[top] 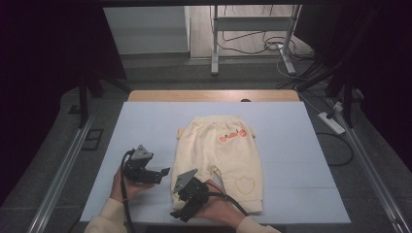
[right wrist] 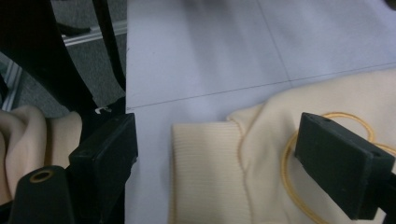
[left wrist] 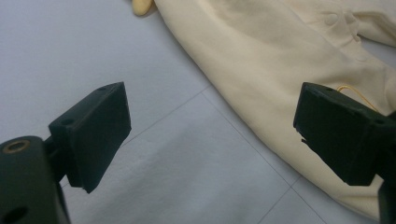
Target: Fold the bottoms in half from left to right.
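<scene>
Item: pale-yellow cotton baby trousers, flat on my light-blue mat for folding; right gripper, jaws wide, straddles the ribbed cuff to pinch it; left gripper waits open, empty, beside the hem.

You are working in what looks like a lab or recording studio: black curtains close in both sides, a pale sheet covers the surface, loose cables and a power strip lie on grey carpet beside a metal stand.
</scene>
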A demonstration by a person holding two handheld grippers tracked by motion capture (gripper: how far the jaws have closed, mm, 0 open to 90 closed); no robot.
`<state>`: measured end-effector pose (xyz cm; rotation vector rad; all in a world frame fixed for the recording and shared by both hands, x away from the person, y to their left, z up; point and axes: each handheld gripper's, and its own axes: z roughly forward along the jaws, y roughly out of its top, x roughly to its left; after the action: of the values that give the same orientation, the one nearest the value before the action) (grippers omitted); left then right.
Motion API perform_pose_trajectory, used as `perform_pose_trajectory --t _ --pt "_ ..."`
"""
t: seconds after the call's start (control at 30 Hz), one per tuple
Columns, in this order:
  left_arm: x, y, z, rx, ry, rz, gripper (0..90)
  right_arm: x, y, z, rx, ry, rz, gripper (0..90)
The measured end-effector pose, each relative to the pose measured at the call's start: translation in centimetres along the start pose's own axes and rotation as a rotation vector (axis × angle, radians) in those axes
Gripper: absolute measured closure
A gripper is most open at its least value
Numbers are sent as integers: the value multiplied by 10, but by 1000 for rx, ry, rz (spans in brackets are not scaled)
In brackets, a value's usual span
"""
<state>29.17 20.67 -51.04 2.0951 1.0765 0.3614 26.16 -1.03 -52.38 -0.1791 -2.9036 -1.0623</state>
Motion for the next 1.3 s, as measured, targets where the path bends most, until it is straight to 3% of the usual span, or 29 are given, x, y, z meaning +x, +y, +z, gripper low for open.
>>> perform_pose_trajectory --t 0.1,0.17,0.3,0.53,0.57,0.67,0.8,0.97,1.3 --pt "0 0 0 -1 0 -2 107 5 3 -1 5 7 -20 142" --pt "0 0 0 1 0 1 107 3 1 1 25 9 -17 151" --pt "0 0 0 1 1 2 107 1 -4 4 14 8 -6 183" --pt "0 0 1 3 3 3 107 8 -4 6 32 -50 -57 235" --pt "0 0 1 1 3 2 107 11 -3 6 49 -82 -73 291" --pt "0 0 1 1 5 0 107 10 -4 5 32 -96 -71 342" --pt "1 0 1 4 6 1 107 8 -6 2 22 -120 -68 485" --pt "1 0 1 6 6 1 107 6 -6 -2 37 -152 -98 681" --pt "3 1 2 8 20 4 108 1 -6 -12 -6 -125 -59 761"
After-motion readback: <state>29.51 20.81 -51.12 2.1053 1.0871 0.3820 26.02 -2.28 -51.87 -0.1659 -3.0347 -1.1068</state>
